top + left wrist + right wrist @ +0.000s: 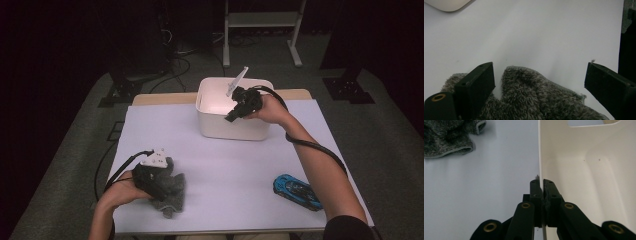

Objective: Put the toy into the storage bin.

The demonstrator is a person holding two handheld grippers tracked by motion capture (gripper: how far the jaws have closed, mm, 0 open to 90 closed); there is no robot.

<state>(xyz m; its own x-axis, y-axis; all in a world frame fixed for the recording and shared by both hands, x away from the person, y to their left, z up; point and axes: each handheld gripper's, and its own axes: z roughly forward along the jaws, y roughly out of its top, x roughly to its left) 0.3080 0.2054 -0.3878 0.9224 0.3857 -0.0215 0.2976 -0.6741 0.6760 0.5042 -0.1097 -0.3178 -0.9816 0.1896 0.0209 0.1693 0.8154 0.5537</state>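
Both tongs have jobs: the right gripper [541, 185], at the top centre of the high view, pinches the white bin's [220, 131] wall, seemingly to steady it, while the left gripper [539, 80] spreads wide over the grey fuzzy cloth [536, 100] at lower left, ready to grab it.

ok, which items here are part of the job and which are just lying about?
In the job:
- grey fuzzy cloth, under the open left gripper
- white bin, its wall clamped by the right gripper

Lying about:
- blue toy car, untouched near the table's right edge
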